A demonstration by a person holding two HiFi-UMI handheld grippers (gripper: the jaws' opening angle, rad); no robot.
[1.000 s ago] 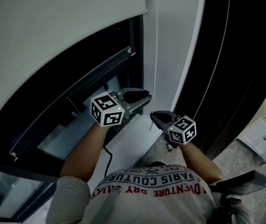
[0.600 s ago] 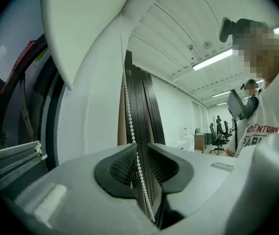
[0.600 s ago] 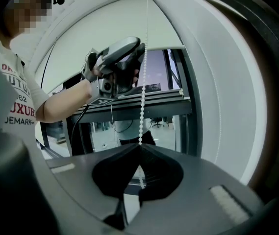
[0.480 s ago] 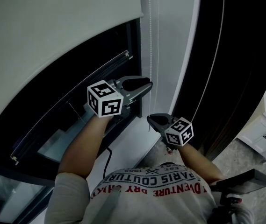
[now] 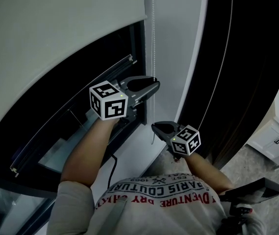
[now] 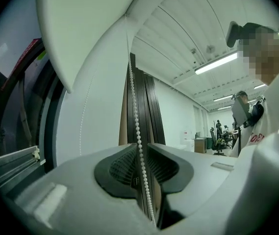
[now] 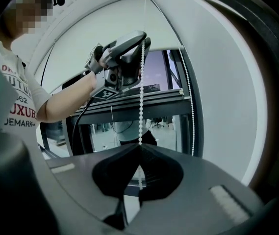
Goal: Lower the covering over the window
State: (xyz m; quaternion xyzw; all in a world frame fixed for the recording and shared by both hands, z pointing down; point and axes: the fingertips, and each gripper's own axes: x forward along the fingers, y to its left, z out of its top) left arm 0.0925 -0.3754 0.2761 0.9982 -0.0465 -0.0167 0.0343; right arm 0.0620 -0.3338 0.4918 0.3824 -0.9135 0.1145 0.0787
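Observation:
A pale roller blind covers the upper part of the dark window. Its white bead chain hangs beside the window frame. My left gripper is the higher one and stands open, its jaws slightly parted. The chain runs loosely through the gap, where the left gripper does not pinch it. Below it my right gripper is shut on the chain. In the right gripper view the chain enters the right gripper's closed tips and leads up past the left gripper.
The chain's other strand hangs along the white wall strip. A metal rail crosses the window. A tall dark panel stands to the right, with a white cabinet beyond. A black cable hangs under my left arm.
The grippers have drawn apart along the chain: the left one has risen, and the right one has sunk a little with the chain in it. The blind's bottom edge sits slightly lower.

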